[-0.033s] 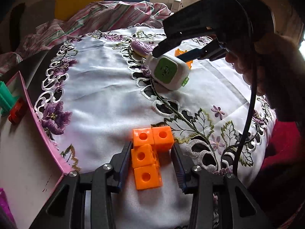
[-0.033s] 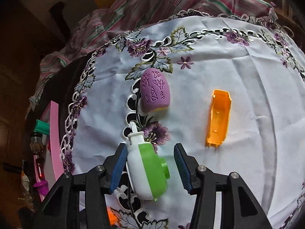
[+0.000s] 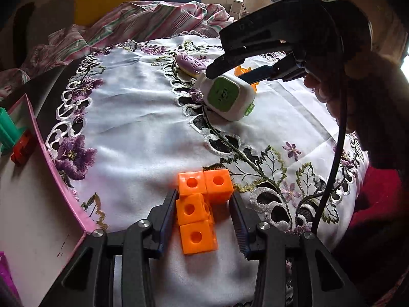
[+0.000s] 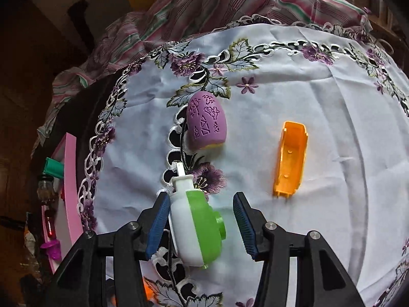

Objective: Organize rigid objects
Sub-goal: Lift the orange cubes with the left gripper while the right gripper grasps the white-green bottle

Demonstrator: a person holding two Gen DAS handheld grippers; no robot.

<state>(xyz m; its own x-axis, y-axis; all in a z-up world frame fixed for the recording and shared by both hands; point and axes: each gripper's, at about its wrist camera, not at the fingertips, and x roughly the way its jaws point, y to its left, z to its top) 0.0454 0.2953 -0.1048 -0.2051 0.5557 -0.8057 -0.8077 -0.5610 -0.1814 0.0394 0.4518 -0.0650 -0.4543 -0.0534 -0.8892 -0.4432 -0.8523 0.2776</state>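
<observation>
Orange cube cluster [image 3: 198, 212], four joined cubes in an L, is lying on the embroidered tablecloth [image 3: 143, 133] near its front edge, between the fingers of the left gripper [image 3: 202, 220]. Its long axis is running along the fingers; the left pad is touching the cubes while the right pad is standing just clear, so the jaws are apart, not clamping. The pink tray [image 3: 38, 204] is sitting just left of that gripper, so the left hand is the nearer one for carrying the cluster there.

Toward the middle of the cloth, the right gripper [image 4: 202, 226] is opening around one green-and-white gadget [image 4: 196, 227], its nozzle pointing away along the fingers; the right pad is clearly off it. Beyond it are lying one purple egg-shaped piece [image 4: 205, 125] and one orange trough-shaped piece [image 4: 290, 158], well apart from each other.
</observation>
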